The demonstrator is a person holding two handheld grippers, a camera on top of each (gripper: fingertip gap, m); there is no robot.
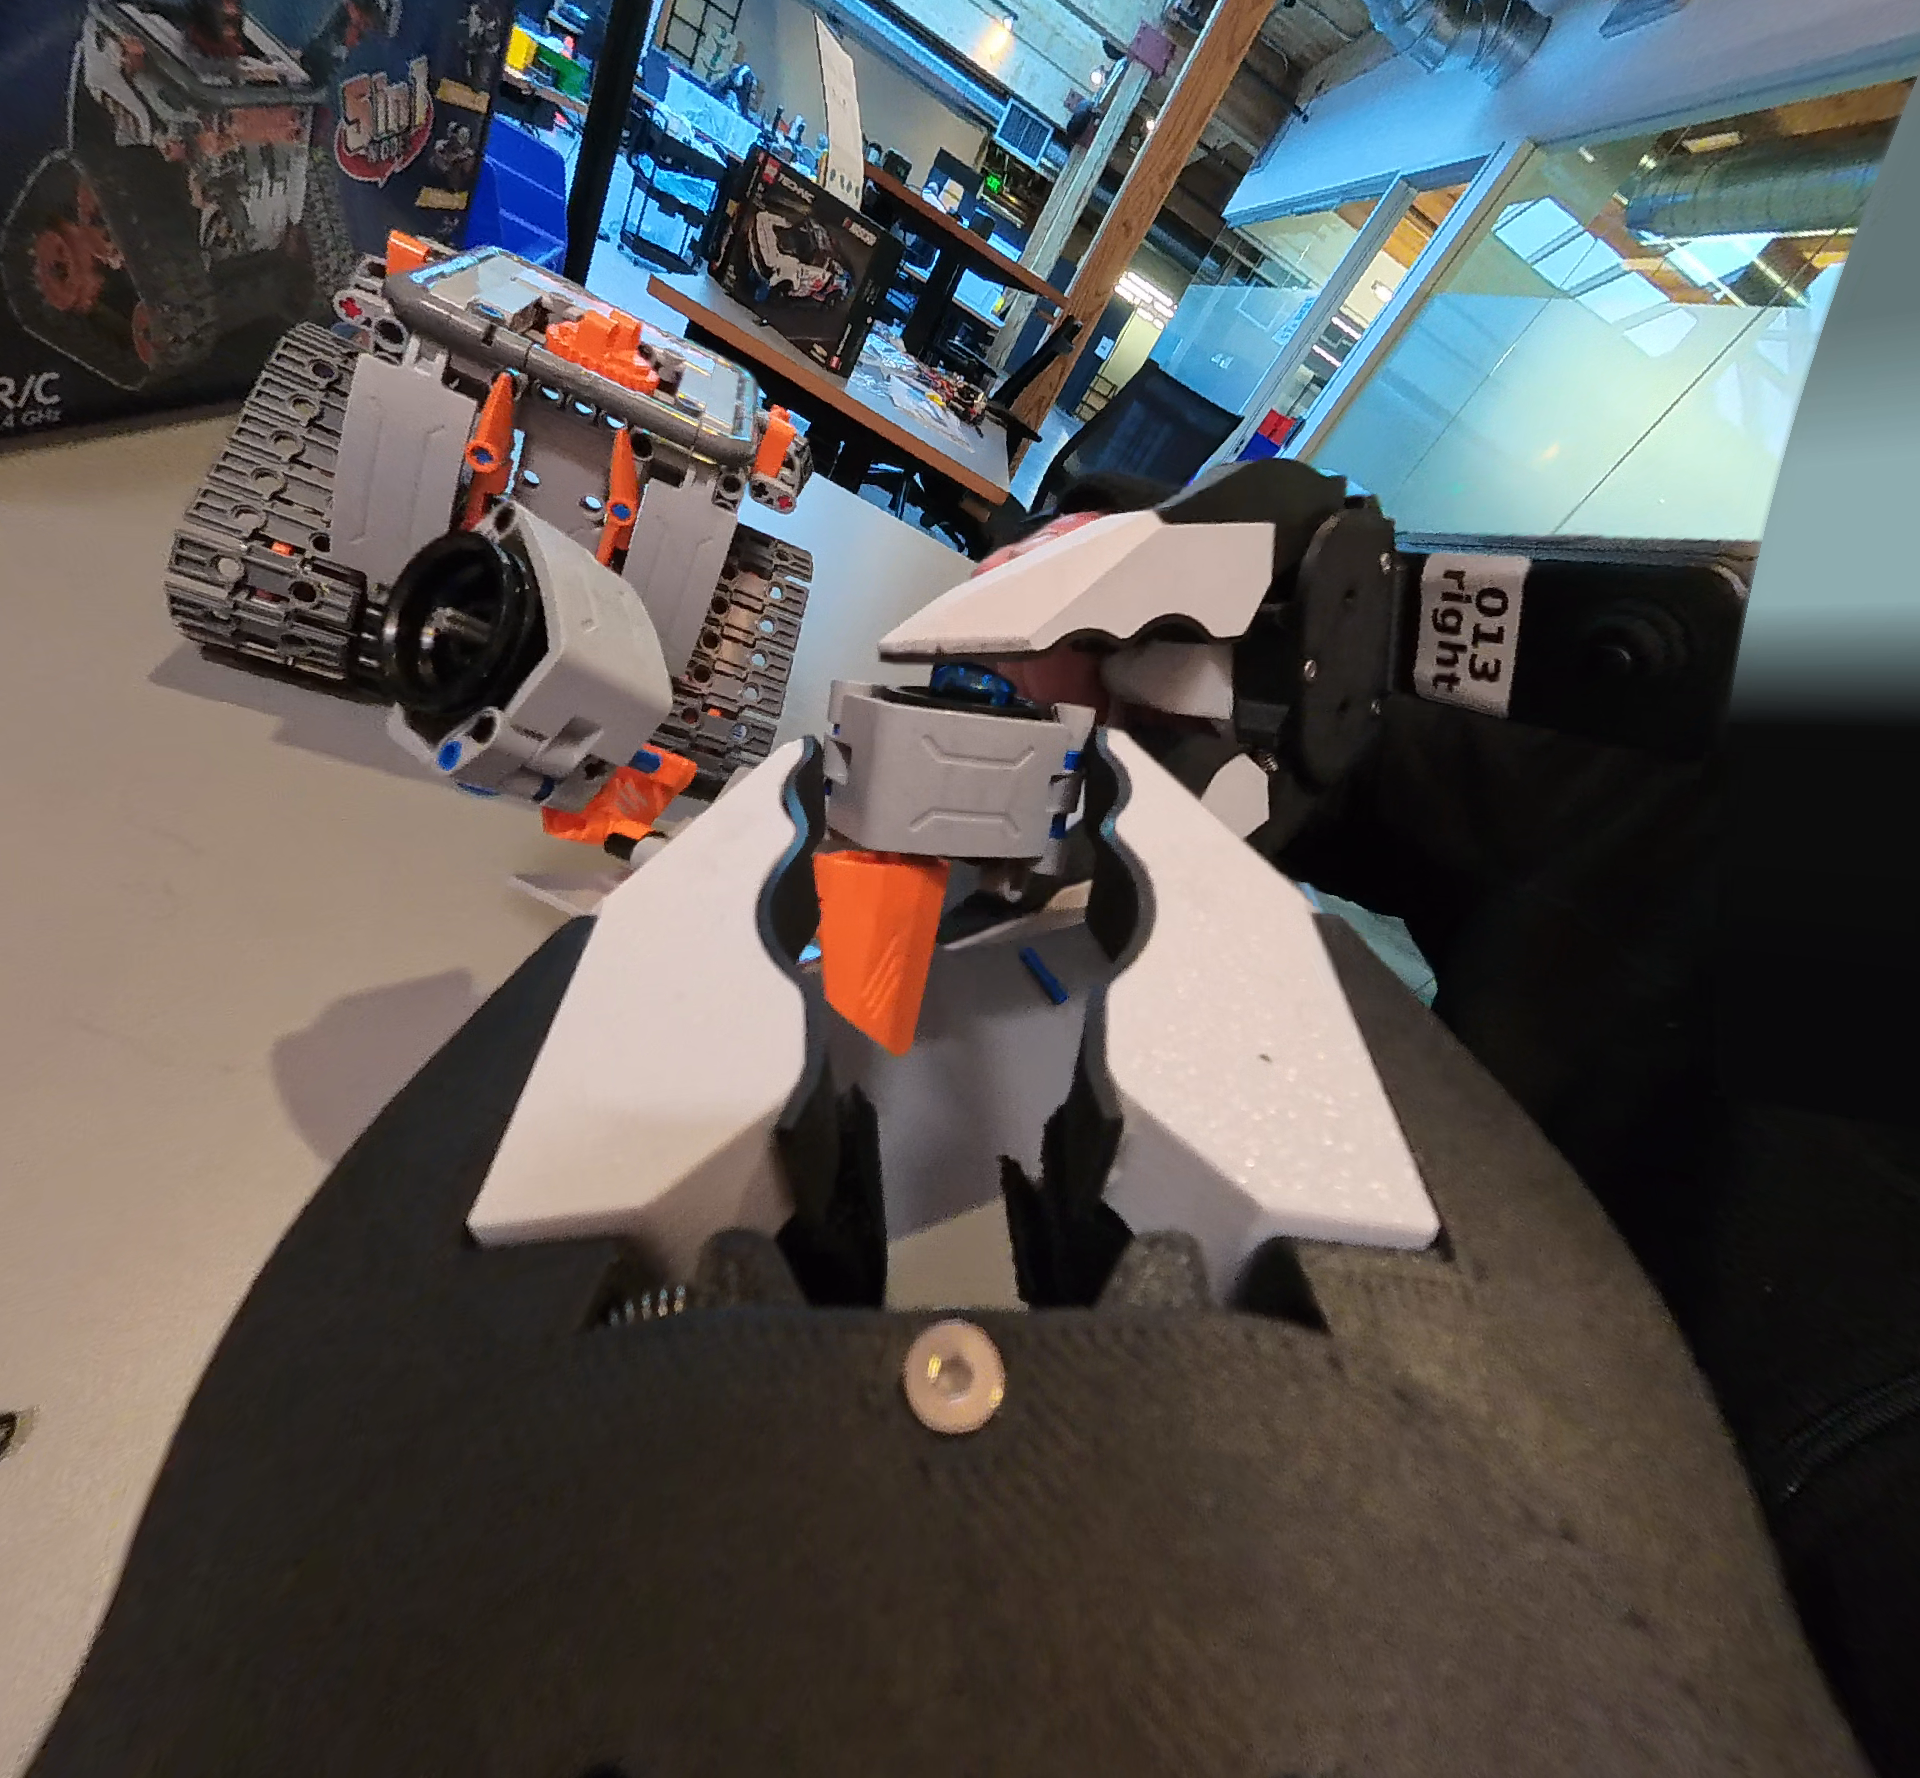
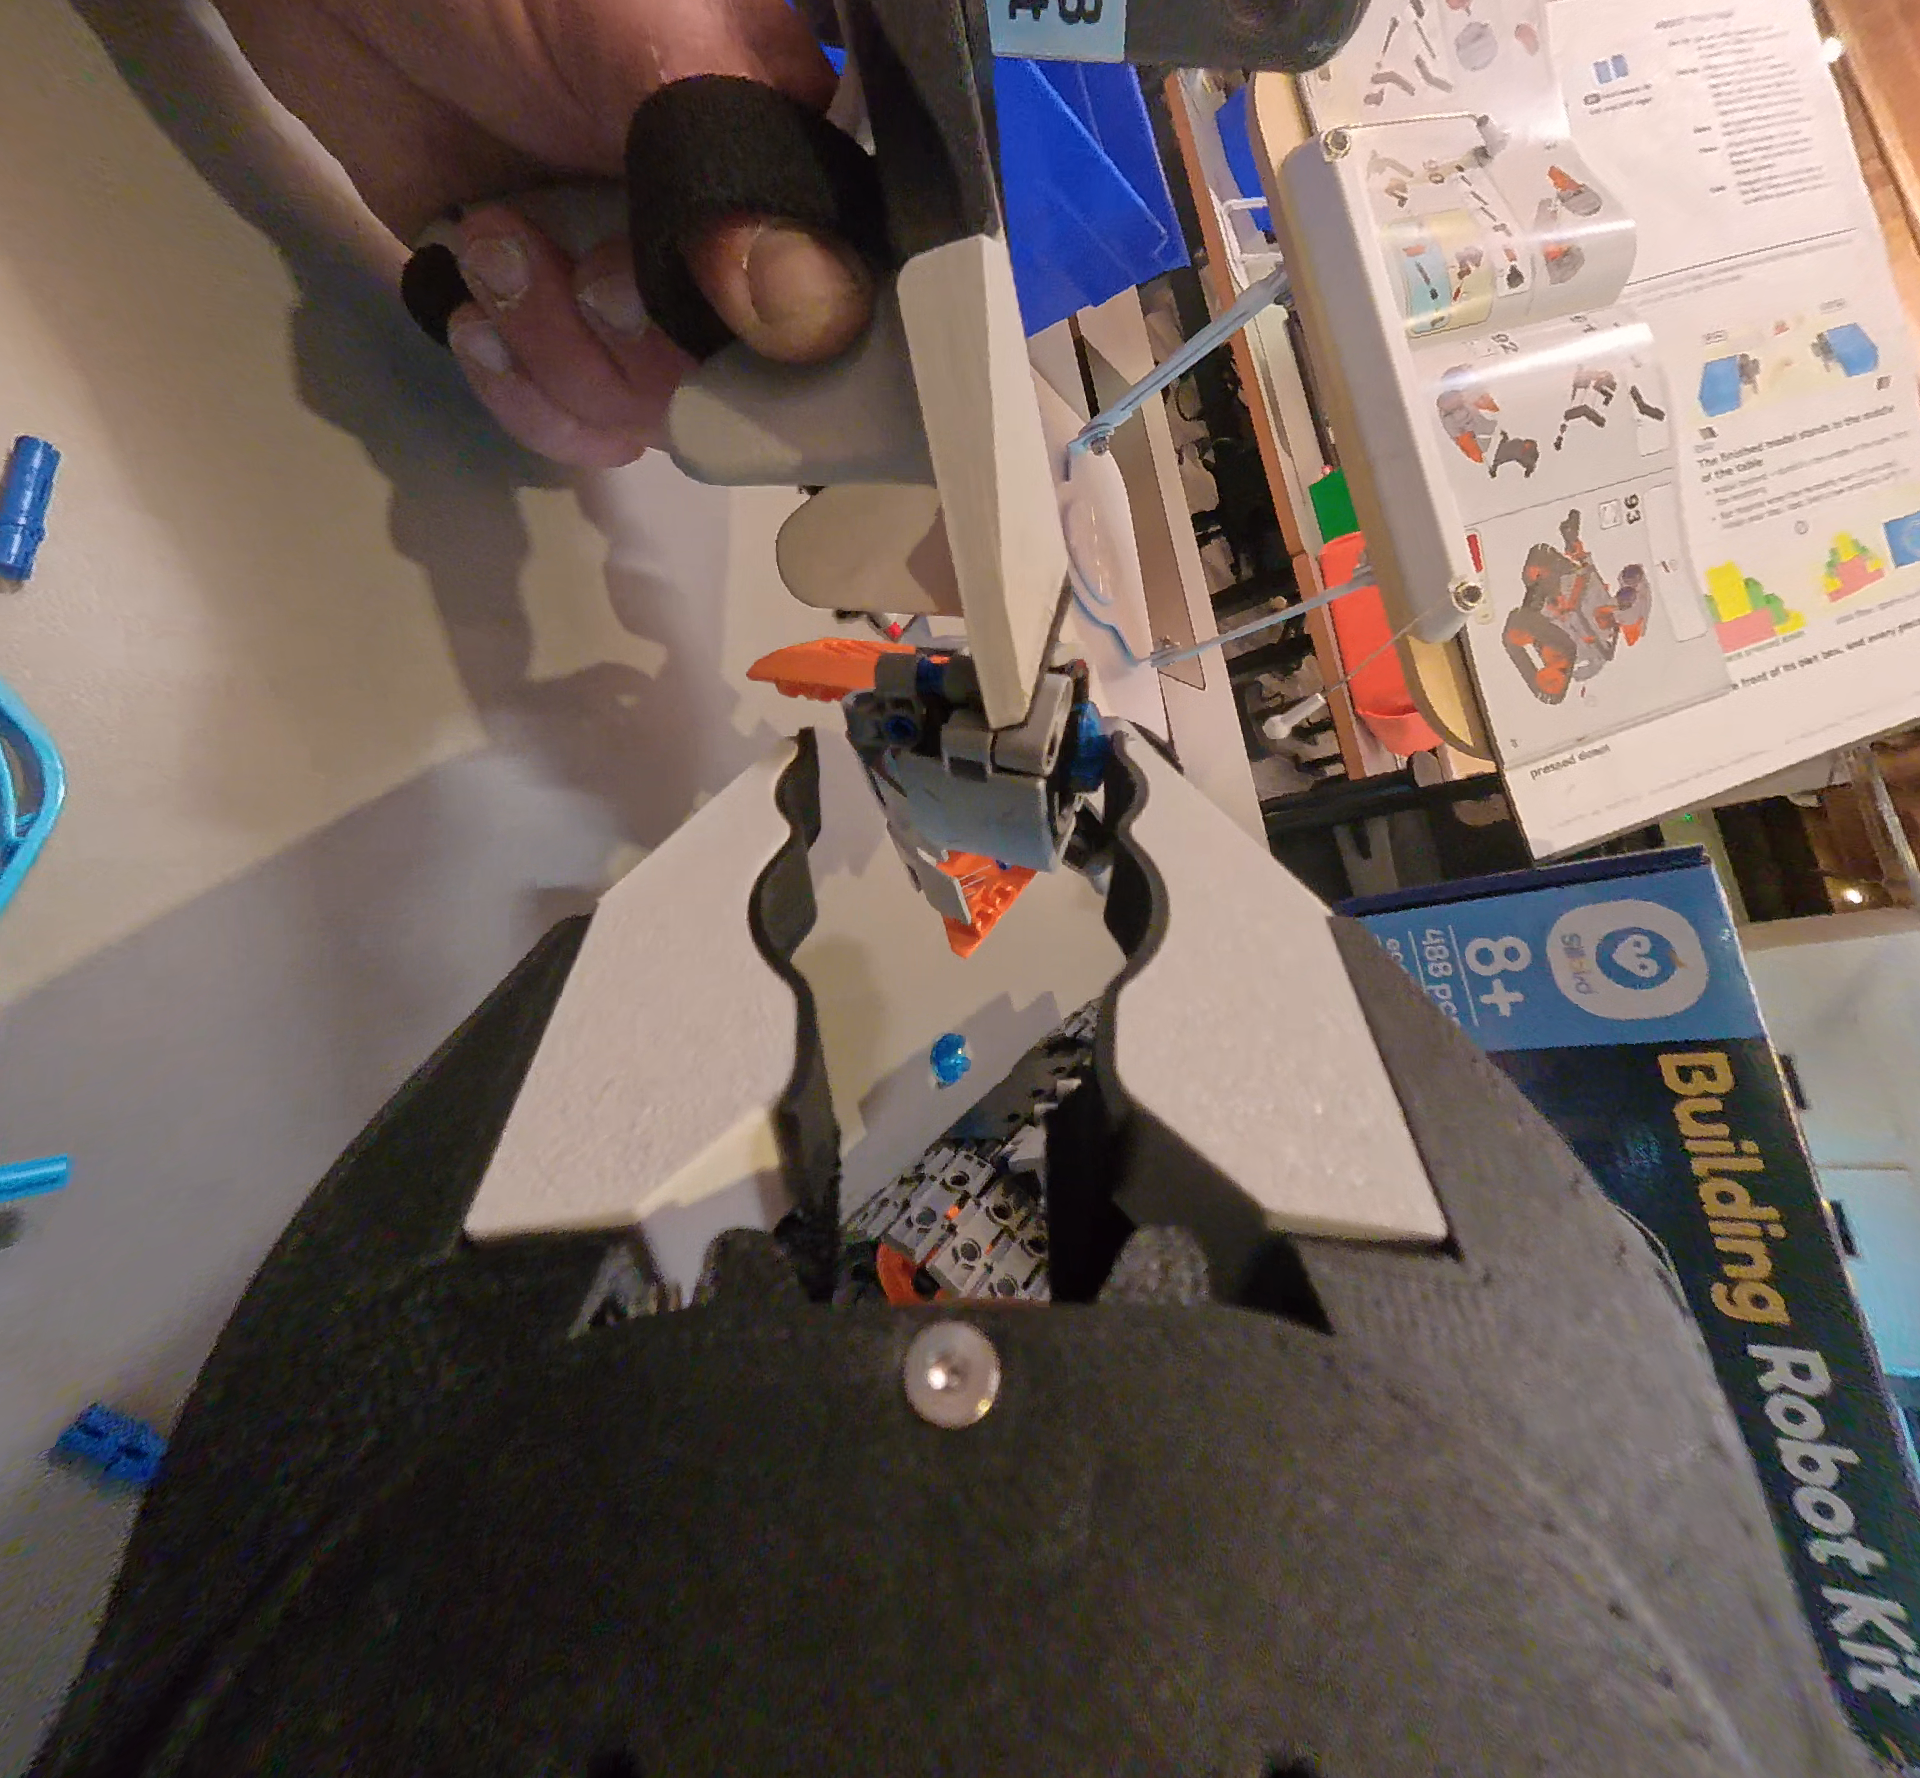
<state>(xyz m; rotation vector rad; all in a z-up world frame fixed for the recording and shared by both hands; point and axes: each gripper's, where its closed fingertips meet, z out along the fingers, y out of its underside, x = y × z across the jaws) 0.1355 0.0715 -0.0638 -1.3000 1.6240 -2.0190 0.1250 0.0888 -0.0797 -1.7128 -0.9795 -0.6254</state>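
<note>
Left gripper (image 1: 956, 793) clamped on grey-orange brick part (image 1: 951, 783), held above table (image 1: 156, 1001). Right gripper (image 2: 961, 772) around same part, grip unclear. Left cam only: tracked toy robot (image 1: 468, 523). Right cam only: instruction sheet (image 2: 1621, 294), blue kit box (image 2: 1683, 1157).

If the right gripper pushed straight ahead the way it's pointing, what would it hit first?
The small grey, orange and blue brick assembly already sits between the right gripper fingertips; beyond it, likely the left gripper's white finger.

Grey-and-orange brick assembly (image 1: 951, 793), white-fingered black gripper (image 1: 956, 772), grey-tracked orange-accented model (image 1: 488, 523).
</note>
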